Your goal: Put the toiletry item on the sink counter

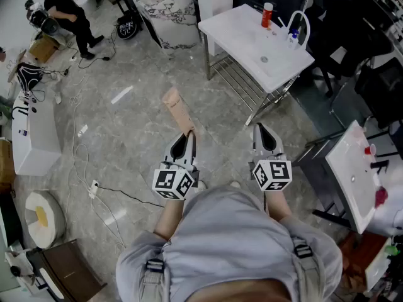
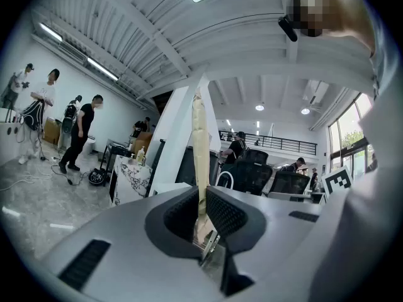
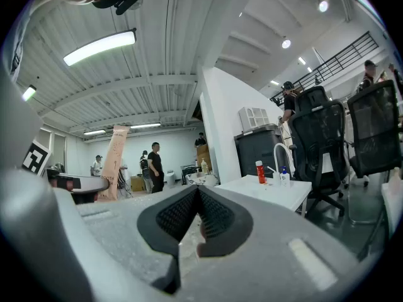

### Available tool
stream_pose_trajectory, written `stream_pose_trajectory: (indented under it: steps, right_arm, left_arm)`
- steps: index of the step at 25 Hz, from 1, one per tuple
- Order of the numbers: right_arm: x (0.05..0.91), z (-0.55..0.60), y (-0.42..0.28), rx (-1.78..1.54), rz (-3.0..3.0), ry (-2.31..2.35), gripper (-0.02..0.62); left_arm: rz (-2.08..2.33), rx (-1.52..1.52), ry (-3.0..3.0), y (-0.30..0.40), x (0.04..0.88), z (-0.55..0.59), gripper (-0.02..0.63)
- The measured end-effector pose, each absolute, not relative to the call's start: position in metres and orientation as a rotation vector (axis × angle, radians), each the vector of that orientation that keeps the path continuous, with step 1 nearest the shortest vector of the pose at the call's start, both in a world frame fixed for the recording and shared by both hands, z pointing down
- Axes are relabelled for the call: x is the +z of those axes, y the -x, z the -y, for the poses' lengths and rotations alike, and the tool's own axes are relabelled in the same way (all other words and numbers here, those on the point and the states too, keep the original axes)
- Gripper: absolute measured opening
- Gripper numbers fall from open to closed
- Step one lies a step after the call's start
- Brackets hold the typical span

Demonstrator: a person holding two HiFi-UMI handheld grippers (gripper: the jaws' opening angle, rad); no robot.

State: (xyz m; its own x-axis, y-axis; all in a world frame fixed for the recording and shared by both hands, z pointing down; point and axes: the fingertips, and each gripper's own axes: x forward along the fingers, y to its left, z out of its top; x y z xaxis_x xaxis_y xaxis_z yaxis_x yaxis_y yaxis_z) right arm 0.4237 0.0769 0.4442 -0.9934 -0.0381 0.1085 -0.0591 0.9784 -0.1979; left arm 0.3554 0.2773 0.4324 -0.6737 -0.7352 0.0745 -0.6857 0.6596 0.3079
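Toiletry item [image 1: 178, 110], a long flat tan pack, is clamped at its near end in the left gripper [image 1: 187, 135] and juts out past the jaw tips over the grey marble floor [image 1: 138, 124], leaning a little to the left. In the left gripper view the pack [image 2: 200, 150] stands edge-on between the ribbed pads [image 2: 221, 211]. They press on both of its faces, so the jaws of the left gripper [image 2: 201, 200] are held only a thin slit apart by it. The right gripper [image 1: 265, 129] is just to the right at about the same height. Its own view shows the jaws of the right gripper [image 3: 197, 197] brought together at the tips with nothing between them. From there the toiletry item [image 3: 115, 162] shows to the left as a tall tan strip. The white sink counter [image 1: 242, 33] stands farther off and to the right, well apart from both grippers and from the pack. On its far end are a red bottle [image 1: 267, 14], a curved white faucet [image 1: 301, 22] and a small bottle [image 1: 293, 38] beside the faucet. The same red bottle [image 3: 260, 172] and small bottle [image 3: 284, 177] show in the right gripper view, right of the jaws. A second white sink [image 1: 352, 175] sits at the right edge, and a person in black [image 1: 68, 12] is at the far left.
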Motion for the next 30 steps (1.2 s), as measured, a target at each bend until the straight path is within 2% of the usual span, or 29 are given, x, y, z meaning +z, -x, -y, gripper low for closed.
stream_pose_trajectory:
  steps: [22, 30]
  right_arm:
    - [0.454, -0.067, -0.445, 0.307, 2.98, 0.008, 0.005]
    - [0.463, -0.044, -0.473, 0.253, 2.975, 0.019, 0.005]
  left_arm:
    - [2.679, -0.367, -1.142, -0.381, 0.437, -0.258, 0.032]
    - [2.676, -0.352, -1.135, -0.404, 0.444, -0.227, 0.032]
